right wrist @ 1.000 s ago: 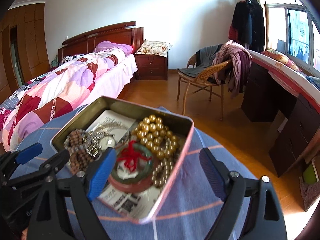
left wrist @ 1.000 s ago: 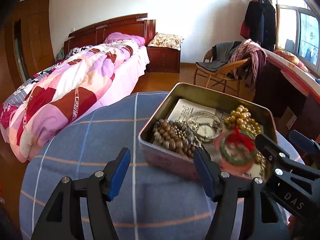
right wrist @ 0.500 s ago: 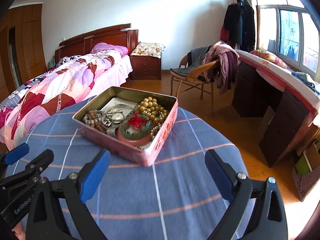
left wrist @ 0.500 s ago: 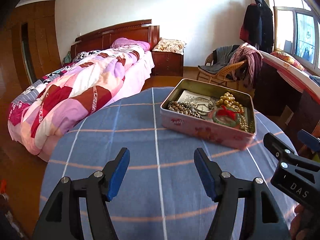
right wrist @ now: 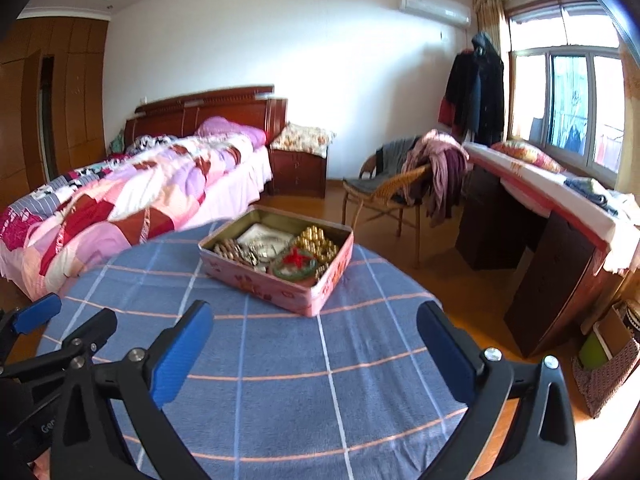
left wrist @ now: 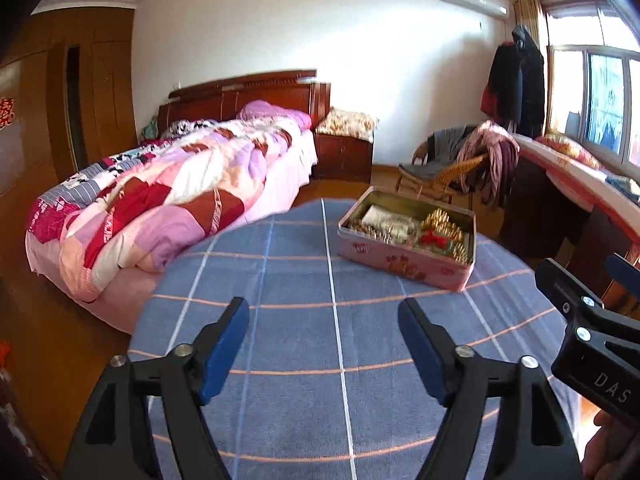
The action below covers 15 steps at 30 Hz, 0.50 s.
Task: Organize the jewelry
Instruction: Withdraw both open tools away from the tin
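Observation:
A pink metal tin [left wrist: 404, 262] stands open on the far side of a round table with a blue checked cloth [left wrist: 304, 320]; it also shows in the right wrist view [right wrist: 260, 280]. Inside lie gold beads [right wrist: 318, 240], a brown bead bracelet [right wrist: 230, 249], a green bangle with a red knot [right wrist: 294, 262] and a silvery piece over paper. My left gripper [left wrist: 324, 320] is open and empty, well short of the tin. My right gripper [right wrist: 316, 324] is open and empty, near the table's front; it also shows at the right edge of the left wrist view [left wrist: 580, 304].
A bed with a patchwork quilt [left wrist: 160, 200] stands left of the table. A wicker chair with clothes [right wrist: 400, 188] stands beyond it. A dark desk [right wrist: 560, 240] runs along the window at right, with a basket [right wrist: 604, 372] on the floor.
Both grippers have pulled back and up from the tin, which now looks small and far. Both stay open and empty. The tin has not moved.

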Motion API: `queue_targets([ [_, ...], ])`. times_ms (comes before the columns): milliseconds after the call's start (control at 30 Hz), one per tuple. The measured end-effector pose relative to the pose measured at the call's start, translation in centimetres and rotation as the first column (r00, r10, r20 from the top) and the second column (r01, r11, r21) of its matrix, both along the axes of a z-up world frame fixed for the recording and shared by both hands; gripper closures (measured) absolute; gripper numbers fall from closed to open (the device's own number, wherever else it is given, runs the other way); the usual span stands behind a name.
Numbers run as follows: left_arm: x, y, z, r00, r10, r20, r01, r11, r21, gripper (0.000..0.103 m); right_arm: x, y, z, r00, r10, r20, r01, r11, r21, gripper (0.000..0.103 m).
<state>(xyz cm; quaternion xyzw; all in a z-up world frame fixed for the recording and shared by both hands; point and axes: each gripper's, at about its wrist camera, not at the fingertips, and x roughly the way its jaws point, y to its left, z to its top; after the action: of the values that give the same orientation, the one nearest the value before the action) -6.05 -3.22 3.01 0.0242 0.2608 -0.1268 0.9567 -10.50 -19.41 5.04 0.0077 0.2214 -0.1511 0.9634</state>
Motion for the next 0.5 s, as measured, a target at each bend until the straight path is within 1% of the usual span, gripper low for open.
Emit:
queue_targets([
  [133,-1.5,0.6,2.2,0.998,0.006,0.069,-0.005,1.0,-0.015,0.019,-1.1,0.9,1.8,0.999,-0.005,0.054,0.006,1.0,-0.017,0.0],
  [233,-2.5,1.0,3.9,0.992,0.012,0.13,-0.009,1.0,-0.026,0.016,-1.6,0.9,3.0,0.995,-0.006,0.098,0.006,1.0,-0.005,0.0],
  [300,-3.0,1.1,4.7,0.987,0.006,0.158,-0.001,0.999,-0.033,0.012,-1.9,0.9,3.6,0.993,-0.014,0.119,0.014,1.0,0.001,0.0],
  [400,-3.3,1.5,5.3,0.983,0.004,0.182,0.004,0.999,-0.047,0.011,-2.1,0.9,4.1,0.99,-0.016,0.141,0.014,1.0,0.012,0.0],
  [500,-3.2,1.6,5.3,0.982,0.008,0.188,0.001,0.999,-0.05,0.011,-2.3,1.1,4.1,0.989,-0.014,0.148,0.013,1.0,0.011,0.0],
])
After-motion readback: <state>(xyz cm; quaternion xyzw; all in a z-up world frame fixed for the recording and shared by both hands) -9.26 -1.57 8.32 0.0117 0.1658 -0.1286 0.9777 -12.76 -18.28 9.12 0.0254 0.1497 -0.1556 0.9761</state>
